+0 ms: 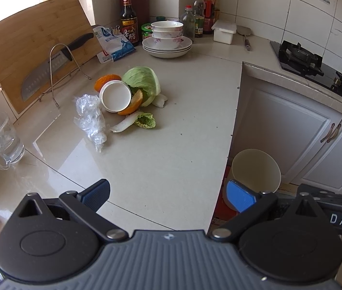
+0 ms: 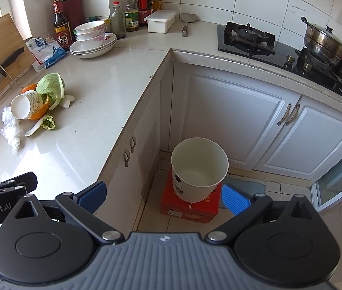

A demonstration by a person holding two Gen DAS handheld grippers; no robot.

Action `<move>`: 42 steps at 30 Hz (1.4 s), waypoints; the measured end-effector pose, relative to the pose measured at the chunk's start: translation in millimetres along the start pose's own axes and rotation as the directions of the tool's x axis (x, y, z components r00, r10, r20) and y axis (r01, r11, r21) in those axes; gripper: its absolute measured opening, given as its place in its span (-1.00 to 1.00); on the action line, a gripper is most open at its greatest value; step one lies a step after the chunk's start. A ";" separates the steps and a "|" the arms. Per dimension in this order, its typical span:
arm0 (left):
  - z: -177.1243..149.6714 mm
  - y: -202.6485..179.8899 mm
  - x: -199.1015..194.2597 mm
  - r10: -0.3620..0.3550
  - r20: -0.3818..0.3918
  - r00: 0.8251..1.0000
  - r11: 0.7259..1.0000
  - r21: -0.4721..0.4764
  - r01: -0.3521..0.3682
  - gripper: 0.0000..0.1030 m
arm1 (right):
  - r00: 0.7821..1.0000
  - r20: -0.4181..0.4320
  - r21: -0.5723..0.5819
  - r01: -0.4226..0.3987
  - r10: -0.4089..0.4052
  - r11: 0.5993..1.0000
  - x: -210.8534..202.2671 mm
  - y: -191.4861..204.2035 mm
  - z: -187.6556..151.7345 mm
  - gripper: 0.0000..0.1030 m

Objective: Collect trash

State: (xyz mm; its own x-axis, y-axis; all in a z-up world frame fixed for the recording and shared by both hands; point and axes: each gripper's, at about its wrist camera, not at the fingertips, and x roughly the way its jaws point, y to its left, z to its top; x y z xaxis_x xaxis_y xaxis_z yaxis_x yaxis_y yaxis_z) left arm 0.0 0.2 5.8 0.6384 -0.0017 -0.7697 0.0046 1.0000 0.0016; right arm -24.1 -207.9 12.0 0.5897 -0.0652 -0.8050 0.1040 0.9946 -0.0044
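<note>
Trash pile: sits centre-left of the left wrist view on the pale stone countertop (image 1: 171,145), nothing collected yet as far as I can tell.
Crinkled clear plastic wrap (image 1: 90,118): feather-light, floppy, a bit slippery; pinch a bunched fold.
White paper cup (image 1: 115,96): on its side, mouth facing the camera, light and crushable, so grab the rim gently.
Orange peel (image 1: 131,104): curved, stiffish, touching the cup.
Green cabbage chunk (image 1: 143,82): probably the heaviest bit.
Loose pale cabbage leaf (image 1: 134,122): limp; take the white stalk.
Bin: white round bucket (image 2: 199,169) on a red cardboard box (image 2: 190,207), lower centre of the right wrist view, looks empty.
Left gripper (image 1: 168,194): fingers spread wide, holding nothing.
Right gripper (image 2: 163,194): same, wide and empty.
</note>
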 end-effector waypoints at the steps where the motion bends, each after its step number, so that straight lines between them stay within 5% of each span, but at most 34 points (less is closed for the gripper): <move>1: 0.2 0.2 0.1 -0.001 -0.001 1.000 1.000 -0.002 0.001 0.98 | 1.000 0.001 0.000 0.000 0.000 1.000 0.2 0.3 -0.6 1.00; 42: 7.5 -11.8 -1.9 0.023 0.035 0.999 1.000 0.000 -0.023 0.98 | 0.998 0.029 -0.035 -0.049 0.050 0.998 3.3 -8.5 8.8 1.00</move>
State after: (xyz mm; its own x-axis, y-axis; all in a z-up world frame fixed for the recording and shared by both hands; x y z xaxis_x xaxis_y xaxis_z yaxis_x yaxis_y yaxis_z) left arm 4.4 -11.6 12.0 0.6648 0.0213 -0.7467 -0.0100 0.9998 0.0196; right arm -16.0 -217.2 14.7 0.6174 -0.0181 -0.7865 0.0473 0.9988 0.0141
